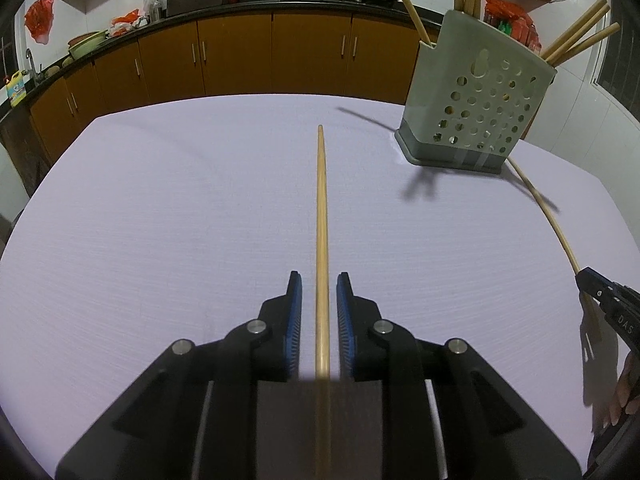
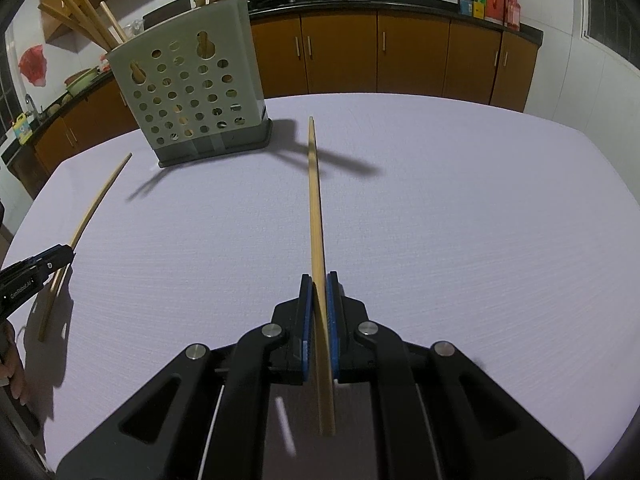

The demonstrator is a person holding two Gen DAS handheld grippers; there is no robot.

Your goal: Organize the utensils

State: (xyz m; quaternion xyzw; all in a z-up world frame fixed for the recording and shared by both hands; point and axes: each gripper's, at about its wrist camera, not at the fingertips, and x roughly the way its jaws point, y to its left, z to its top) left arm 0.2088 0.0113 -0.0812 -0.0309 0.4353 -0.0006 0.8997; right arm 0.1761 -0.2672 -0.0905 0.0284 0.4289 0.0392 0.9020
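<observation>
**Supervisor:** What does the left wrist camera give you?

**Operator:** My left tongs (image 1: 319, 280) sit low over the pale lilac cloth-covered counter (image 1: 160, 208). Their blue-padded fingers (image 1: 295, 316) stand a little apart, one on each side of a long, thin, light wooden chopstick (image 1: 321, 216). There is a visible gap on both sides, so I am not clamping it. The stick runs straight away from me, flat on the cloth. Far right stands the grey-green perforated plastic utensil holder (image 1: 476, 96) on its darker grey base, with several wooden chopsticks (image 1: 576, 38) poking out of the top. At the right edge I see my right tongs (image 1: 590, 280) closed on a second wooden chopstick (image 1: 540, 204) whose far end reaches toward the holder's base.

**Supervisor:** And the right wrist camera?

**Operator:** Here the right tongs (image 2: 319, 280) are narrowed onto that second chopstick (image 2: 314, 200), the pads pressing it from both sides. Its tip points out over the counter (image 2: 480, 220), just right of the holder (image 2: 188, 92). I cannot tell whether the tip touches the cloth. The holder stands upright at the far left, with chopsticks (image 2: 86, 24) fanning from its top. At the left edge my left tongs (image 2: 60, 254) straddle the first chopstick (image 2: 96, 200), which lies on the cloth, its far end near the holder but apart from it.
</observation>
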